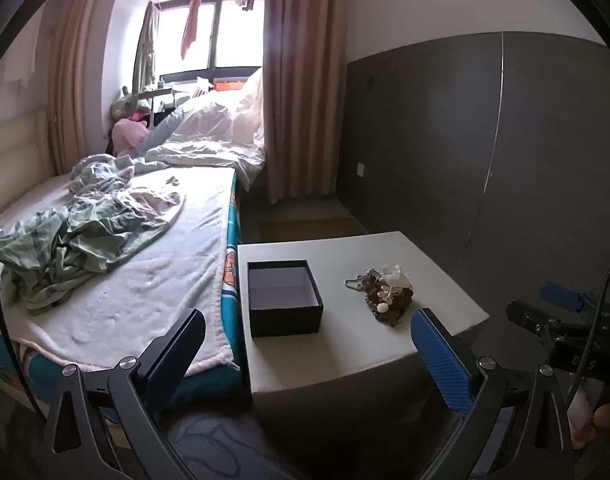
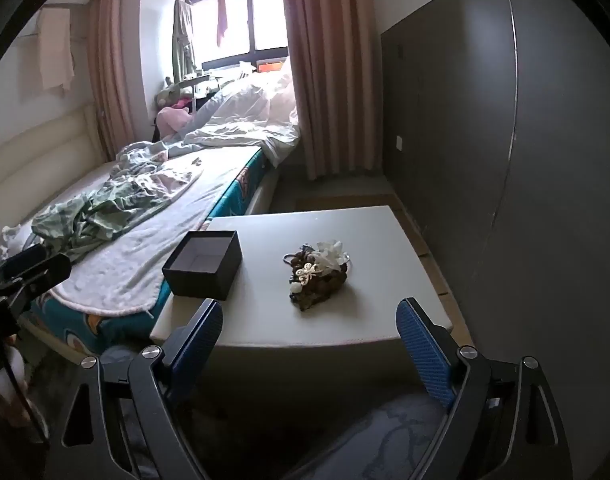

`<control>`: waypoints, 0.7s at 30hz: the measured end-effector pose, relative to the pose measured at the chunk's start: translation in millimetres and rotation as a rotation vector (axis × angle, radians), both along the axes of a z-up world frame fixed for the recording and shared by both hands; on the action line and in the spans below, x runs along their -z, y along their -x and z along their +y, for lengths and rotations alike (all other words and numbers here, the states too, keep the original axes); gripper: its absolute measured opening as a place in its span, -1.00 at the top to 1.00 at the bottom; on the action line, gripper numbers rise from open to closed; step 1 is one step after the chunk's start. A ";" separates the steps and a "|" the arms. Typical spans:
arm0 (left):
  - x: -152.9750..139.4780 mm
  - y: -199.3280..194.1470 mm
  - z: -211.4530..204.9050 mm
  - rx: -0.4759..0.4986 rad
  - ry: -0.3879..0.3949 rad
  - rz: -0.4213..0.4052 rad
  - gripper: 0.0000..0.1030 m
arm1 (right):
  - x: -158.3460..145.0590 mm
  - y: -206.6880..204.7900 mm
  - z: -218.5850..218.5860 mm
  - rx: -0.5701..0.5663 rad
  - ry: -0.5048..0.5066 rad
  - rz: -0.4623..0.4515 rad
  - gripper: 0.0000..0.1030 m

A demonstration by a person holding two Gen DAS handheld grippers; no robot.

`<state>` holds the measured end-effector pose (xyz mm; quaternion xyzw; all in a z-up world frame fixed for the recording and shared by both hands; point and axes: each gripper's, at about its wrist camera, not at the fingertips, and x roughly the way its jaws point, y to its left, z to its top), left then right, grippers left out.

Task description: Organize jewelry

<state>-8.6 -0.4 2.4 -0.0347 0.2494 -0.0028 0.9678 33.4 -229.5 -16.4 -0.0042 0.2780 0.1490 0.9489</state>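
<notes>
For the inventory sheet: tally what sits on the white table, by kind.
Open black box: 1
Tangled jewelry pile: 1; the pieces in it are too tangled to count
Total on the white table: 2

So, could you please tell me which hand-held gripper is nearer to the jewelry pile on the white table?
Right, probably. The right hand-held gripper faces the jewelry pile head-on, short of the table edge; the left hand-held gripper lines up with the black box instead.
</notes>
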 end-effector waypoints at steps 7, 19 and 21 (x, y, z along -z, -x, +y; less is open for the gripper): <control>0.6 0.1 2.3 0.000 0.002 -0.009 -0.99 | -1.9 2.0 0.4 0.005 0.000 -0.003 -0.72; -2.4 1.8 1.6 -0.002 -0.001 -0.010 -0.99 | -4.4 2.6 -0.1 0.007 -0.003 -0.004 -0.72; -2.8 2.0 1.2 -0.004 -0.001 -0.011 -0.99 | -6.5 3.2 -0.6 0.006 -0.002 -0.007 -0.72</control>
